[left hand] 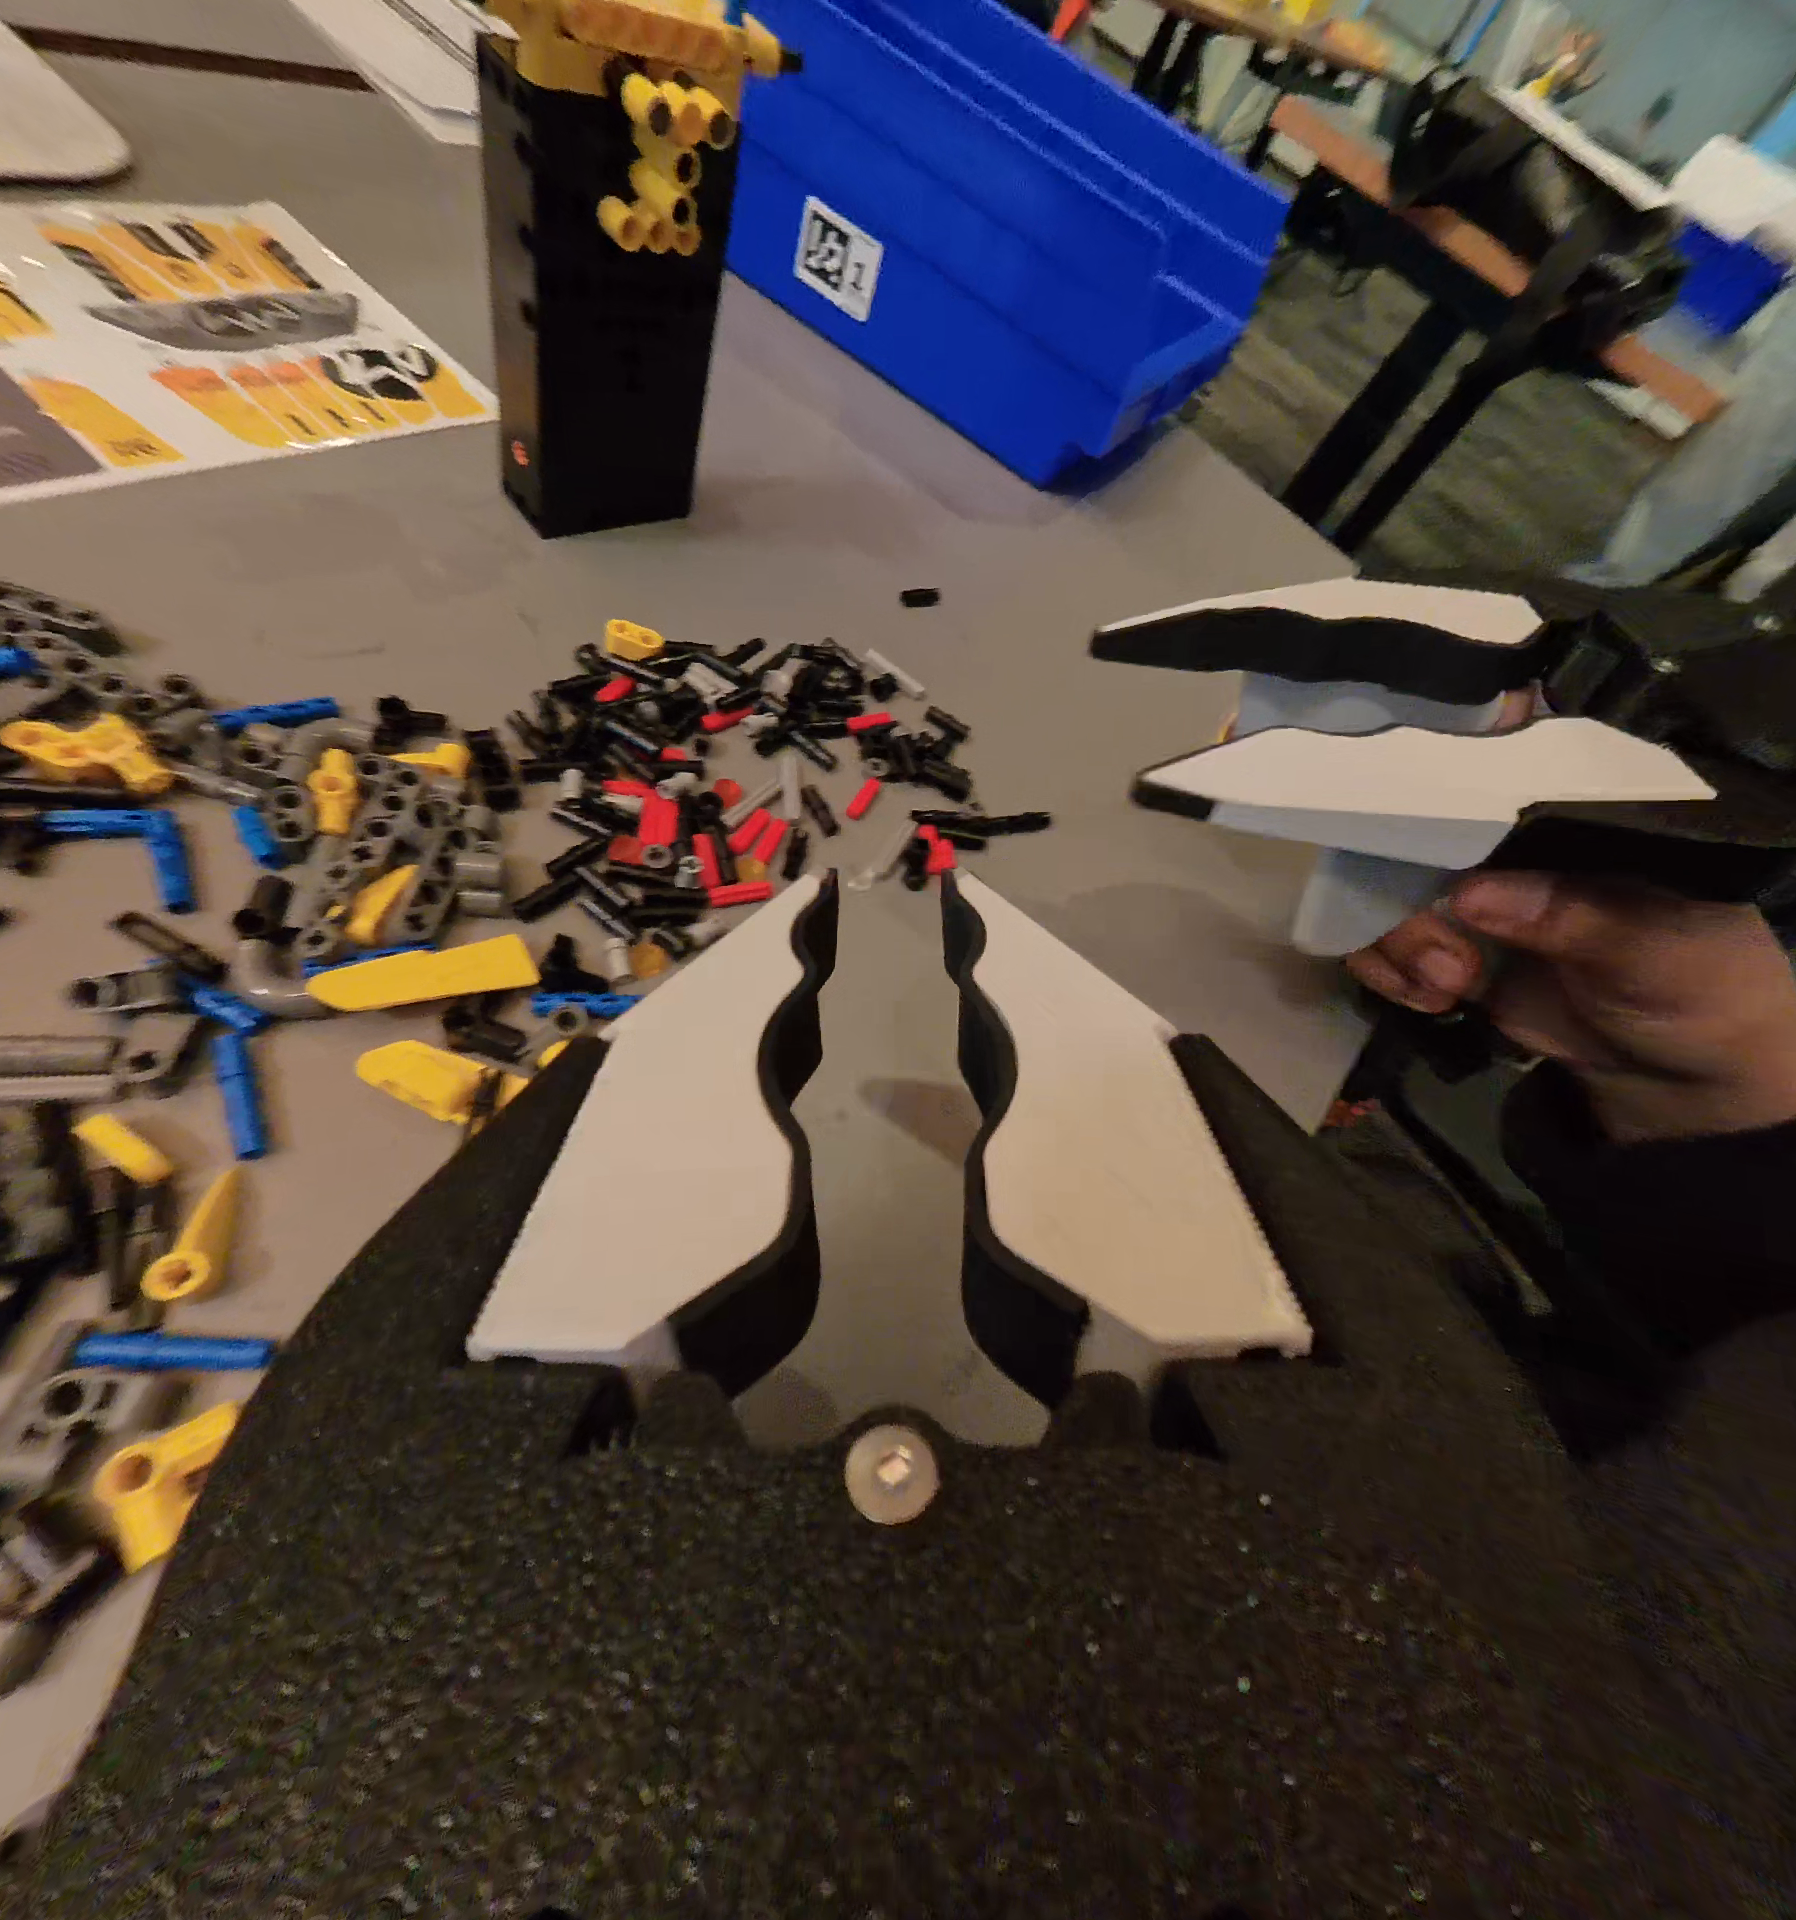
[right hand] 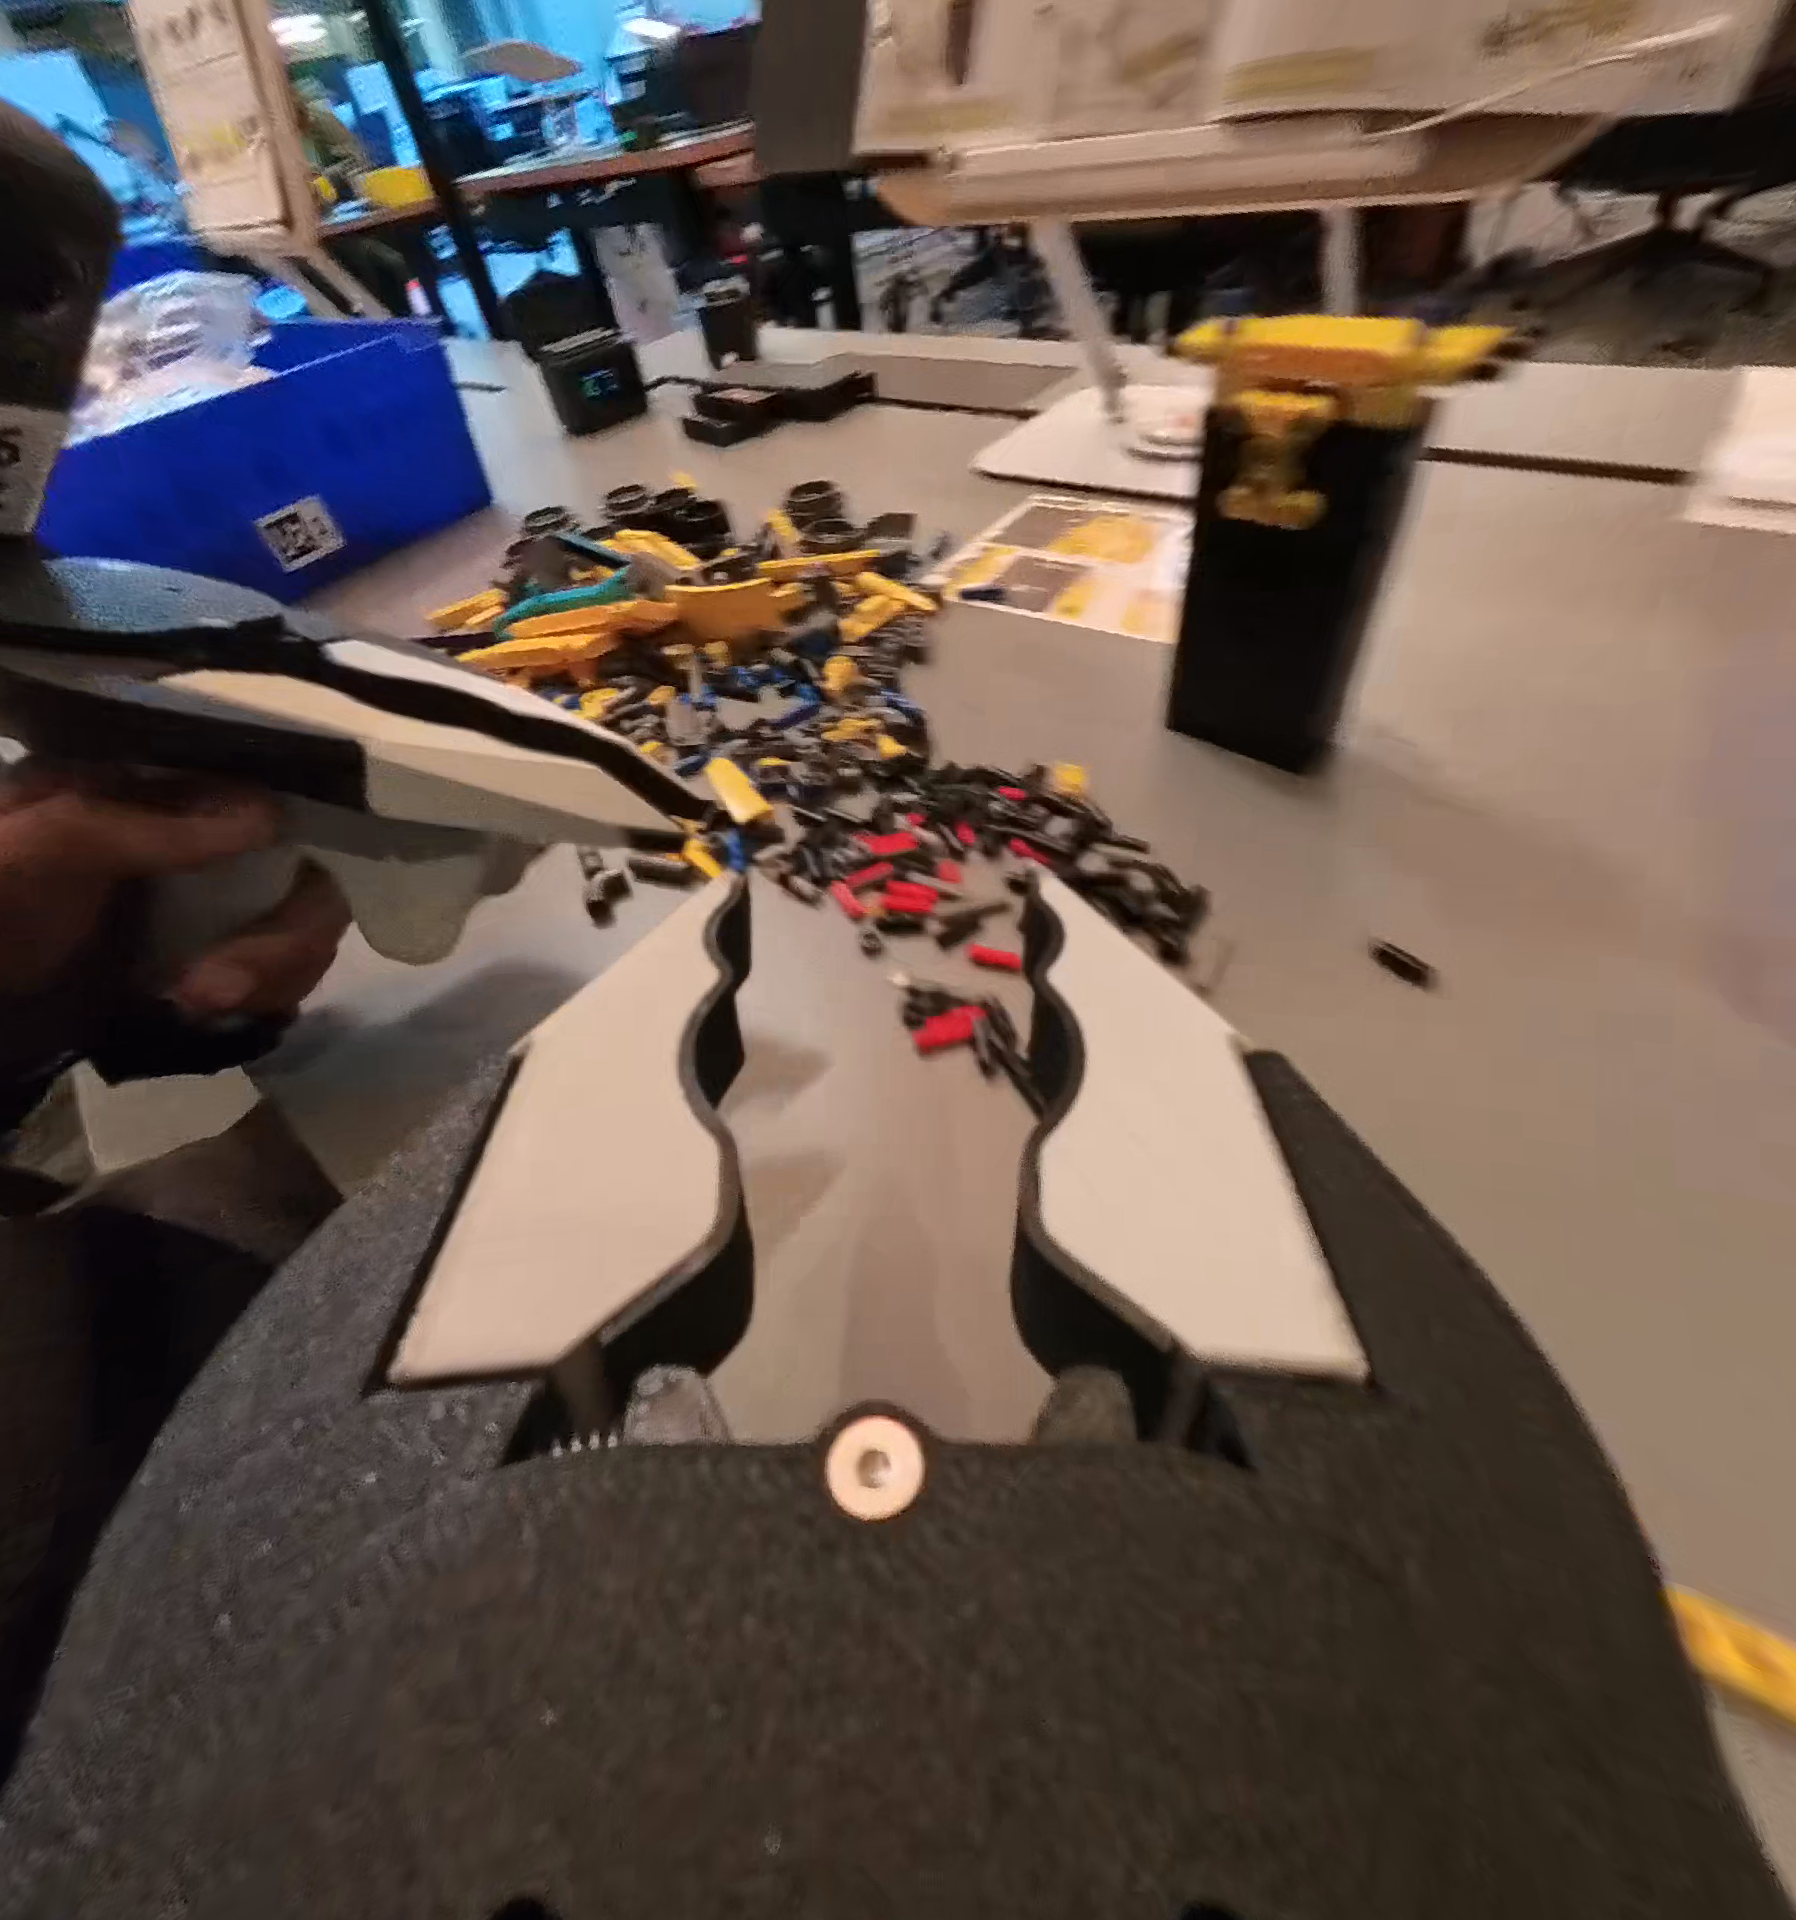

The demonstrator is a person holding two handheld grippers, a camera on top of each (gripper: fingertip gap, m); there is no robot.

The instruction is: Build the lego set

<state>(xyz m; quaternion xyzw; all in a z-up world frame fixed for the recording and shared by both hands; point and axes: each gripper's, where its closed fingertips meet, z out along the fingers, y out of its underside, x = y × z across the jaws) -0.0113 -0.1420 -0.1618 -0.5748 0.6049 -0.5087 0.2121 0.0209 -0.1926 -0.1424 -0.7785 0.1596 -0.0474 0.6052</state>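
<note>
Clerk: As the left wrist view has it, item 1 is the left gripper [left hand: 883,883]. Its jaws are parted by a narrow gap and nothing is held between them. Its tips hang just above the near edge of the heap of small black, red and grey pins [left hand: 769,769].

Checker: And what lies nearest those tips?

Clerk: A red pin [left hand: 938,852] lies just beside the right fingertip; whether they touch cannot be told. A long black axle [left hand: 977,823] lies beyond it, with its long axis across the fingers' line, from left to right.

Checker: Item 2?

Clerk: The right gripper [right hand: 883,883]. Its jaws are wider apart and it is empty too. The red and black pins seen between its fingers lie on the grey table [left hand: 977,520] below. The person's hand [left hand: 1600,997] grips its handle. The 2 grippers point toward the same heap from different sides, and their tips are near but apart.

Checker: What else is there?

Clerk: To the left lies a spread of larger yellow, blue and grey beams and connectors [left hand: 354,831]. 1 lone black pin [left hand: 918,596] lies apart from it. A black upright stand [left hand: 603,343] has its long axis vertical and bears a yellow assembly [left hand: 655,135] on top. A blue bin [left hand: 977,239] stands behind the stand, and a printed sheet [left hand: 198,332] lies flat.

Checker: How would the pins handle?

Clerk: They are small and round and lie piled against each other, so in all likelihood they roll easily.
</note>
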